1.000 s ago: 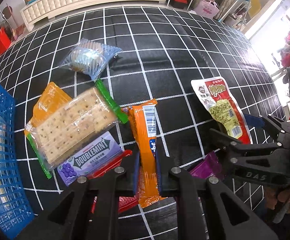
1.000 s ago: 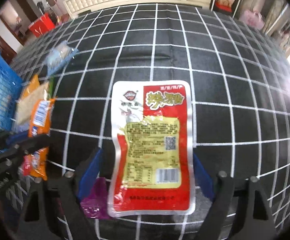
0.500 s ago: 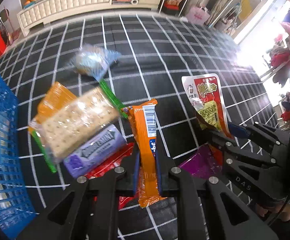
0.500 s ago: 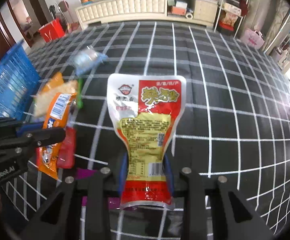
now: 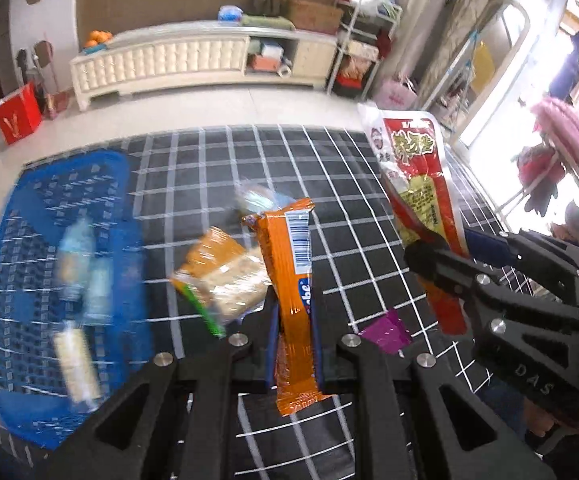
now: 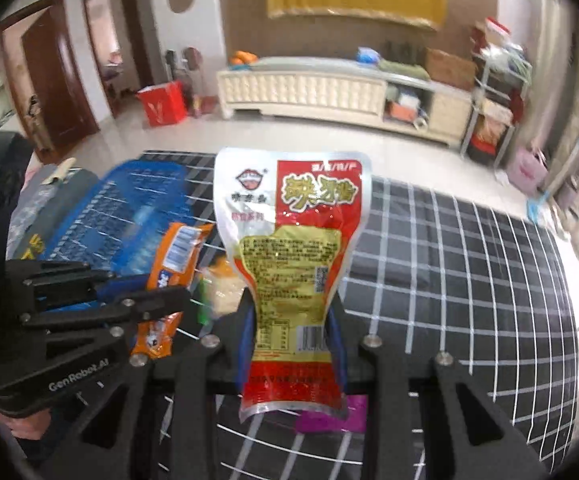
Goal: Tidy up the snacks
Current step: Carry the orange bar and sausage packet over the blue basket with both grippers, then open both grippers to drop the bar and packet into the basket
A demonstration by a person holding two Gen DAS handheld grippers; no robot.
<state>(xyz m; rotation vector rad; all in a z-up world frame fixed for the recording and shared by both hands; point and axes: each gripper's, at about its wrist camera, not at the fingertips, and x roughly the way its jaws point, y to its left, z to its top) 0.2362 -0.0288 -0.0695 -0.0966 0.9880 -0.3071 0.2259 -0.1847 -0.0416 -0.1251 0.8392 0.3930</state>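
Observation:
My left gripper [image 5: 293, 344] is shut on an orange snack bar [image 5: 293, 272], held upright above the black checked cloth [image 5: 217, 152]. My right gripper [image 6: 291, 344] is shut on a red-and-silver snack pouch [image 6: 293, 248], also lifted; the same pouch [image 5: 413, 176] shows at the right of the left wrist view. A blue mesh basket [image 5: 61, 264] stands at the left with a few packets inside. A cracker pack [image 5: 225, 280] and a clear-wrapped snack [image 5: 257, 200] lie on the cloth beside the basket. A purple packet [image 5: 383, 330] lies under the grippers.
Beyond the cloth's far edge is pale floor, with a cream cabinet [image 6: 305, 88] along the wall, a red bag [image 6: 161, 102] and metal shelves [image 6: 493, 104]. The basket [image 6: 129, 204] sits left of both grippers. Bright windows stand at the right.
Both grippers have lifted their snacks off the cloth and tilted up, so the room shows. The view has shifted toward the blue basket, which now appears larger at the left.

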